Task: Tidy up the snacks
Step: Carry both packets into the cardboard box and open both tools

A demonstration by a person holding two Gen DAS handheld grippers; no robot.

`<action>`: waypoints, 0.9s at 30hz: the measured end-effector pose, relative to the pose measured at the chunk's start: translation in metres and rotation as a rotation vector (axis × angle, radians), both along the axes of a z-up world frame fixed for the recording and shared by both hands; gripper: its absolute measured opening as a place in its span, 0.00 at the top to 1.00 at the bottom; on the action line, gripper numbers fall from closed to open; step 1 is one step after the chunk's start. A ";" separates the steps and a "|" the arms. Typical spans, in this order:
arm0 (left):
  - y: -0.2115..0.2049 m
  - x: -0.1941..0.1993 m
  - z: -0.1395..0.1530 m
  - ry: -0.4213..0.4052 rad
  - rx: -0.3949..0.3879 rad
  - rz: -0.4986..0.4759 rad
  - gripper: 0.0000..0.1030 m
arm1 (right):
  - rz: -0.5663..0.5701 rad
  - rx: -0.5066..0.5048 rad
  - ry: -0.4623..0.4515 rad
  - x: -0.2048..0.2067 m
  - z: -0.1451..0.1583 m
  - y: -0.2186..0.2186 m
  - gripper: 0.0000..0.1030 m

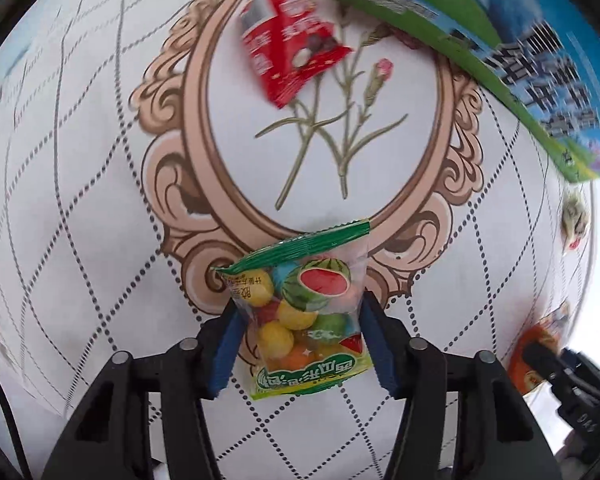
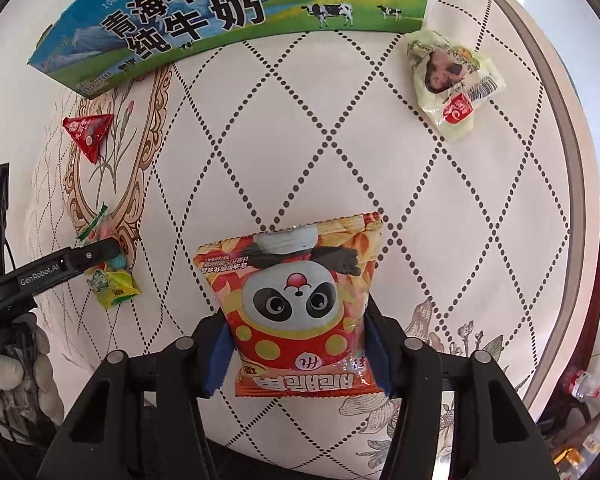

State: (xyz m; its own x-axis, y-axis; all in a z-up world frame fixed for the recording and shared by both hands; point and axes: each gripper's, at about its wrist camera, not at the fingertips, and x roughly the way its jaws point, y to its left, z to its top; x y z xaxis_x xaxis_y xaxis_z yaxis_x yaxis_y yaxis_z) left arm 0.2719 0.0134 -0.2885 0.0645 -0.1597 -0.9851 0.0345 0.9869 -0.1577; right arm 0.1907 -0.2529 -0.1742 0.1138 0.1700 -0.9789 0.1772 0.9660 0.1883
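Note:
My left gripper (image 1: 300, 328) is shut on a clear green-edged bag of fruit gum balls (image 1: 306, 312), held over the tablecloth; it also shows in the right wrist view (image 2: 107, 272). My right gripper (image 2: 295, 340) is shut on a red and orange panda snack bag (image 2: 295, 304). A red triangular snack packet (image 1: 291, 52) (image 2: 87, 134) lies on the cloth ahead. A blue-green milk carton box (image 1: 532, 60) (image 2: 219, 16) stands at the far side. A pale yellow-green packet (image 2: 454, 80) lies at the far right.
A white round table with a dotted diamond cloth (image 2: 340, 152) and a printed oval flower frame (image 1: 320, 120). Its rim (image 2: 572, 168) curves along the right. The other hand's gripper and glove (image 2: 23, 280) are at the left.

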 end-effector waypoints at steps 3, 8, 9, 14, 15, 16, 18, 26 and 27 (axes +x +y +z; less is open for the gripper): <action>-0.015 -0.002 0.002 -0.028 0.028 -0.055 0.48 | 0.016 -0.038 -0.021 -0.002 0.003 0.004 0.46; -0.038 0.007 -0.017 0.038 0.032 -0.082 0.45 | 0.015 -0.045 -0.001 -0.003 -0.010 0.011 0.46; -0.040 0.008 -0.018 0.042 0.036 -0.082 0.45 | 0.009 -0.039 0.009 -0.002 -0.014 0.011 0.46; -0.043 0.009 -0.024 0.047 0.041 -0.077 0.45 | -0.017 -0.026 0.030 -0.001 -0.022 0.007 0.45; -0.042 0.011 -0.024 0.048 0.039 -0.075 0.45 | -0.017 -0.026 0.034 -0.001 -0.023 0.007 0.45; -0.041 0.020 -0.025 0.049 0.040 -0.073 0.45 | -0.021 -0.025 0.035 0.000 -0.024 0.007 0.45; -0.037 0.023 -0.023 0.044 0.045 -0.072 0.46 | -0.012 -0.030 0.031 0.000 -0.025 0.008 0.45; -0.040 0.007 0.014 0.001 0.011 -0.104 0.52 | -0.011 0.000 -0.010 0.005 -0.023 0.021 0.49; -0.043 0.008 0.021 -0.007 0.001 -0.110 0.52 | -0.014 0.009 -0.018 0.006 -0.019 0.020 0.49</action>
State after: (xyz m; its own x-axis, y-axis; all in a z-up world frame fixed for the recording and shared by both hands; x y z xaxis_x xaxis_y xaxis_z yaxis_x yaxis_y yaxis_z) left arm 0.2794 -0.0294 -0.2676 0.0539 -0.1657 -0.9847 0.1436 0.9772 -0.1566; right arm 0.1964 -0.2327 -0.1933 0.1334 0.1769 -0.9752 0.1869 0.9618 0.2000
